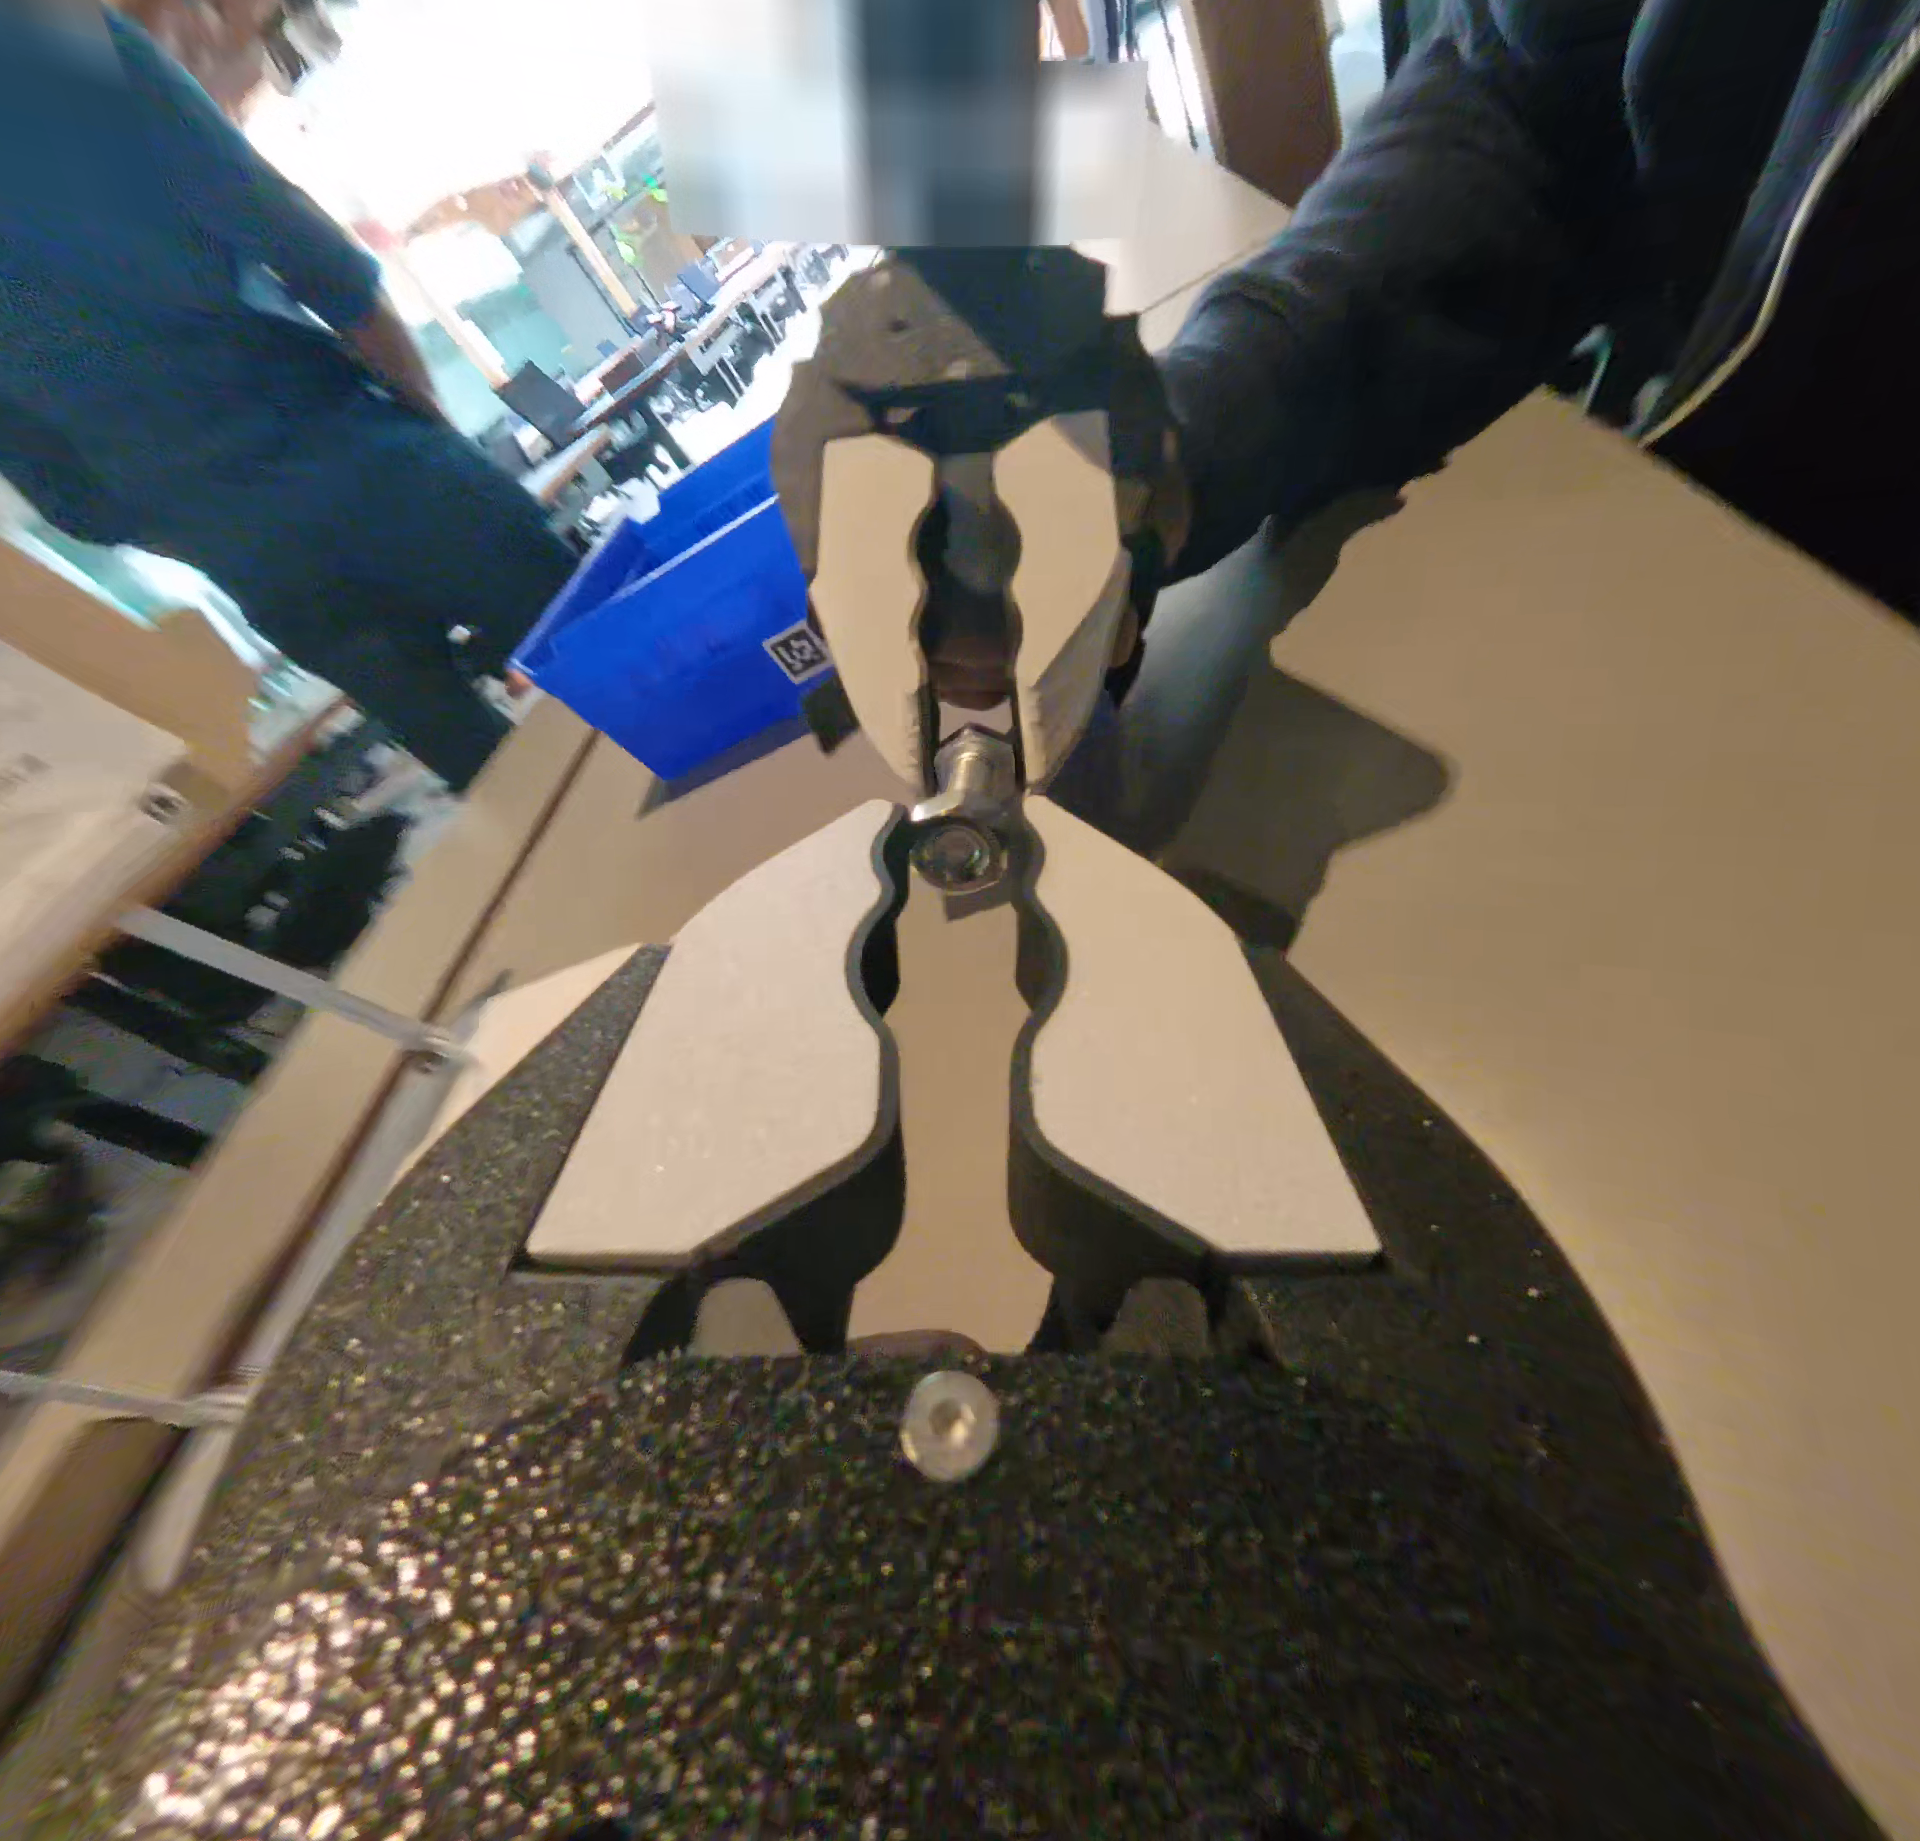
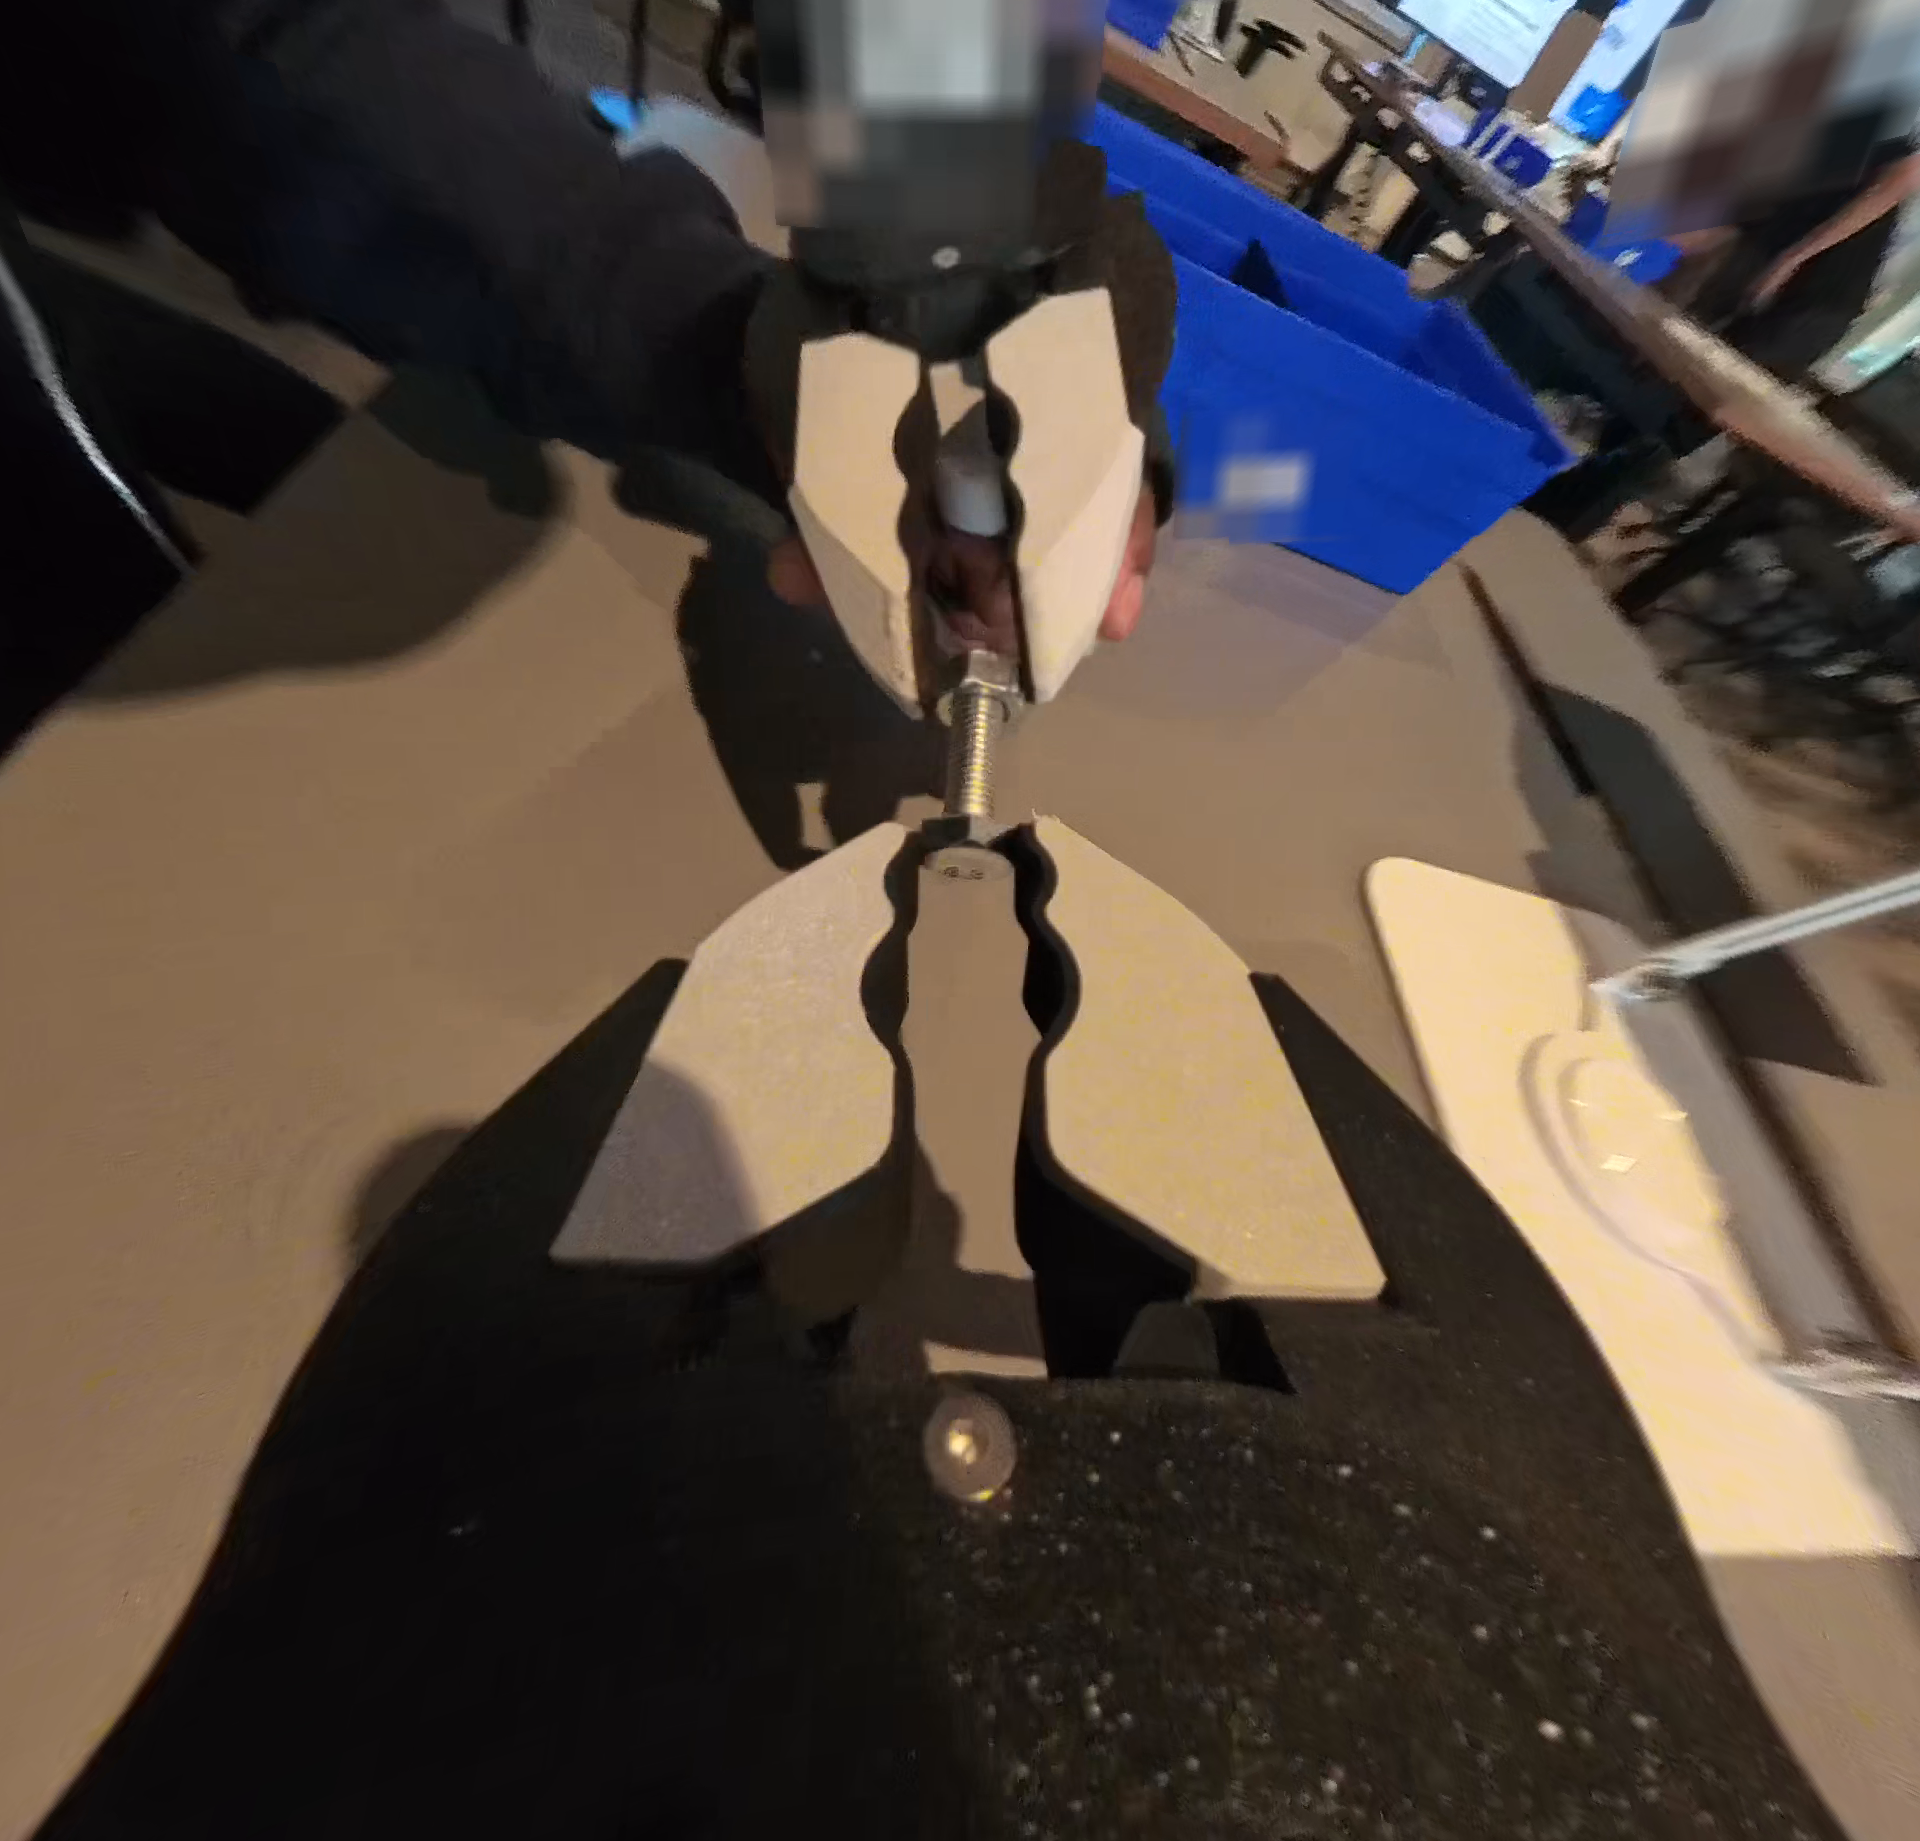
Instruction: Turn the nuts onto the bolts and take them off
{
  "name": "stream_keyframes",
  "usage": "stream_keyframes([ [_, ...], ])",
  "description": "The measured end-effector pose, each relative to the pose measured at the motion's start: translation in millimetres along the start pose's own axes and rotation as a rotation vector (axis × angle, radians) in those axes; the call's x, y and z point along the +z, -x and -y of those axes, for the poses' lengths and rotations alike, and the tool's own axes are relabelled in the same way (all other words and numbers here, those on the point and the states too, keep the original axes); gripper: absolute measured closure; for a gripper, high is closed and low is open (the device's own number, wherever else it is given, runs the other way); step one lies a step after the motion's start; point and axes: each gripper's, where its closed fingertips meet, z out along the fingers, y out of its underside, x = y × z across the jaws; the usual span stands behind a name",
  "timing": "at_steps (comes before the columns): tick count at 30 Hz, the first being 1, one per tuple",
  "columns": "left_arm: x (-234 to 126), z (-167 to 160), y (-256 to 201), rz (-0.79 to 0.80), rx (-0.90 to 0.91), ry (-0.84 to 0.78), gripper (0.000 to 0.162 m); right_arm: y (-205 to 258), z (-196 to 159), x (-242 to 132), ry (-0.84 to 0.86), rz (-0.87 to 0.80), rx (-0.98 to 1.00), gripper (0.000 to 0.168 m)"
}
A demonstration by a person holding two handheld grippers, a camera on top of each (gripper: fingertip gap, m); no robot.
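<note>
My left gripper [image 1: 956, 849] is shut on a silver hex nut [image 1: 951, 859], held above the tan table. My right gripper [image 1: 971, 752] faces it tip to tip. In the right wrist view my right gripper [image 2: 961, 846] is shut on the hex head of a silver bolt [image 2: 971, 763]. The bolt's threaded shaft runs straight out to the left gripper [image 2: 977, 679], and the nut [image 2: 987, 671] sits on the shaft's far end. A hand in a dark sleeve [image 1: 1403, 285] holds each gripper.
A blue bin [image 1: 686, 638] stands on the table behind the grippers and also shows in the right wrist view [image 2: 1330, 409]. A person in dark clothes [image 1: 208, 389] stands by the table's left edge. A white tray [image 2: 1538, 1168] lies to the right on the tan table [image 2: 312, 856].
</note>
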Motion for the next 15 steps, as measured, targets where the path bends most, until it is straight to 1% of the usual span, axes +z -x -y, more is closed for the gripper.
stream_keyframes([
  [2,-1.0,1.6,-2.8,0.031,0.145,0.015,0.145,4.1,3.1,-0.7,-0.057,0.087,0.127,0.152],
  [5,-2.0,-0.4,-5.1,0.086,0.356,0.058,0.144,6.7,10.6,-3.8,-0.179,0.235,0.378,0.152],
  [7,-2.0,0.5,-5.1,0.117,0.432,0.074,0.145,6.2,10.9,-4.5,-0.227,0.290,0.478,0.152],
  [11,-2.3,0.7,-3.0,0.134,0.391,0.071,0.144,4.8,10.9,-4.0,-0.228,0.273,0.464,0.152],
  [13,-3.3,3.5,-0.9,0.146,0.364,0.046,0.133,4.6,12.6,-4.4,-0.226,0.258,0.444,0.152],
  [15,-5.6,5.8,-0.3,0.128,0.292,0.012,0.128,3.9,13.4,-5.1,-0.225,0.240,0.427,0.152],
])
